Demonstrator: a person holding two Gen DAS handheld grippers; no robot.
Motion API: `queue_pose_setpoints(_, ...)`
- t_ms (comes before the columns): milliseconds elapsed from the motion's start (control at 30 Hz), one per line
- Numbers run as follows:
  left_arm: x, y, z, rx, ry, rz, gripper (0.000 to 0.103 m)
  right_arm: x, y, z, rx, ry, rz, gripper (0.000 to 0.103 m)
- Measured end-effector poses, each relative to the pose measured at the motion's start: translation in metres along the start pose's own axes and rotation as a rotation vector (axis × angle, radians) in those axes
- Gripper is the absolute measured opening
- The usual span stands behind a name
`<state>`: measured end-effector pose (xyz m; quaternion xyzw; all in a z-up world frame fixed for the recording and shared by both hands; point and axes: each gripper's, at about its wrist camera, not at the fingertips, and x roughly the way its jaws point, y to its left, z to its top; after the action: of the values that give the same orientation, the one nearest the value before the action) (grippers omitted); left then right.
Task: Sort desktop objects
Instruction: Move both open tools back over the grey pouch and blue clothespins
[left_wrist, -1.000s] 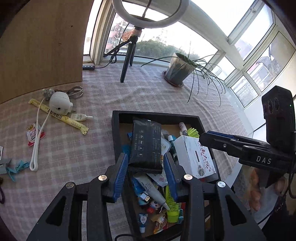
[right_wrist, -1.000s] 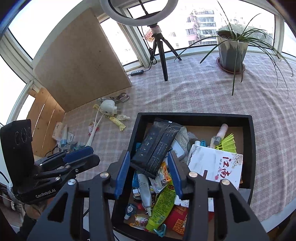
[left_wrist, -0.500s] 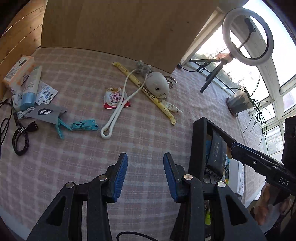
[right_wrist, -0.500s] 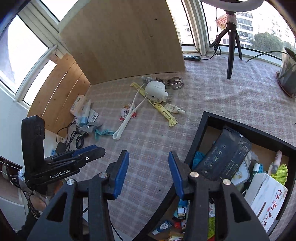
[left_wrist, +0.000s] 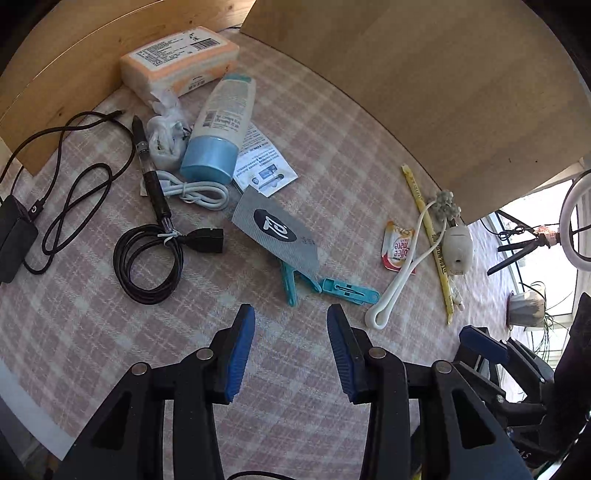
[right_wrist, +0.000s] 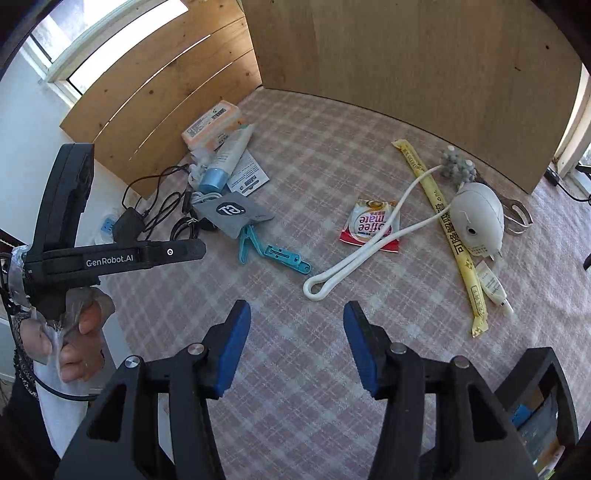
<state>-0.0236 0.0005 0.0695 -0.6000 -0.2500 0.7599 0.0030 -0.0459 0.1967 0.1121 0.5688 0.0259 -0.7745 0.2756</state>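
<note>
Both grippers hang over the checked tablecloth, jaws spreading, nothing between them: the left gripper and the right gripper. Just beyond the left gripper lies a teal clip under a grey card. Beyond the card, a coiled black cable, then a blue-capped bottle. Right of the card, a coffee sachet and white loop
</note>
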Motion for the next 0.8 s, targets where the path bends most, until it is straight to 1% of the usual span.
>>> queue_pose_setpoints(33,0.003,0.002,0.003,-0.011,0.003,0.002,0.040,0.008,0.004,0.005,-0.024,0.016,0.000,0.063)
queue_pose_setpoints(133,0.013,0.008,0.011,-0.055,0.020,-0.014,0.042,0.031,0.017,0.017,-0.109,0.070,-0.007,0.063)
queue_pose_setpoints(267,0.022,0.014,0.023,-0.110,0.033,-0.032,0.046,0.060,0.028,0.030,-0.190,0.116,-0.047,0.063)
queue_pose_setpoints(467,0.034,0.013,0.039,-0.137,0.042,-0.031,0.046,0.087,0.036,0.040,-0.255,0.138,-0.078,0.063)
queue_pose_setpoints(600,0.040,0.013,0.045,-0.162,0.048,-0.039,0.044,0.098,0.034,0.042,-0.265,0.155,-0.085,0.063)
queue_pose_setpoints(733,0.045,0.011,0.049,-0.161,0.052,-0.029,0.043,0.103,0.025,0.045,-0.232,0.156,-0.084,0.062)
queue_pose_setpoints(800,0.047,0.008,0.049,-0.153,0.053,-0.027,0.038,0.105,0.023,0.045,-0.225,0.162,-0.076,0.059)
